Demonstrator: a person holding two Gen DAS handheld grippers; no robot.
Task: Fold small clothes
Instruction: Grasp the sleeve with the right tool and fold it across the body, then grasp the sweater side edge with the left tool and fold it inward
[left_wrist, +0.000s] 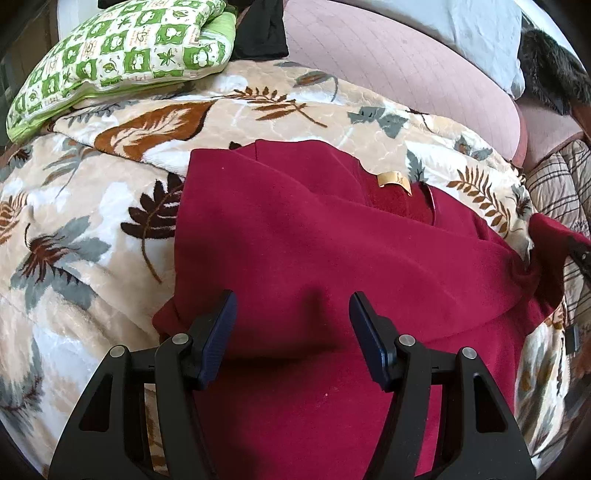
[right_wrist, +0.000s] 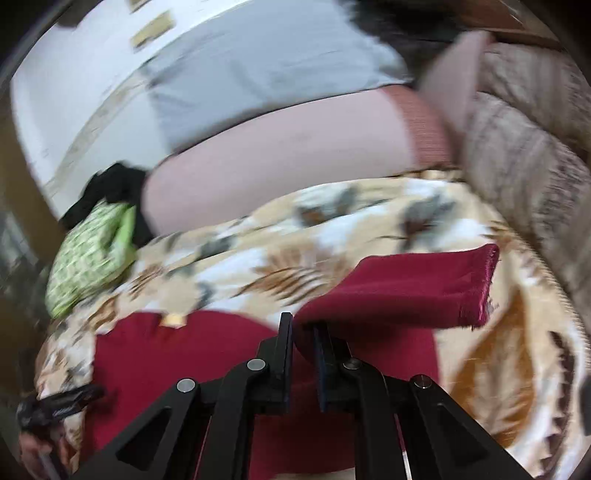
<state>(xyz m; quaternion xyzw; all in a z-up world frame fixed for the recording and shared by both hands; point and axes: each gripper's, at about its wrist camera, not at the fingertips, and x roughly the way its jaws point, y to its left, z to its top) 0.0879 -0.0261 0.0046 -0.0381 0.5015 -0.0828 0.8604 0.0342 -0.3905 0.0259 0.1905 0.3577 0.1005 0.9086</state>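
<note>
leaf-print blanket (left_wrist: 92, 206) under red garment (left_wrist: 295, 240), green pillow (left_wrist: 122, 48) behind.

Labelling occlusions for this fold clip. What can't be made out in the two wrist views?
- Left wrist: the dark red fleece garment has its near hem cut off by the frame's bottom edge and the open left gripper.
- Left wrist: small tan neck label, print too small to read.
- Right wrist: motion blur smears the leaf-print blanket.
- Right wrist: the right gripper pinches the sleeve; its fingers hide the contact point.
</note>
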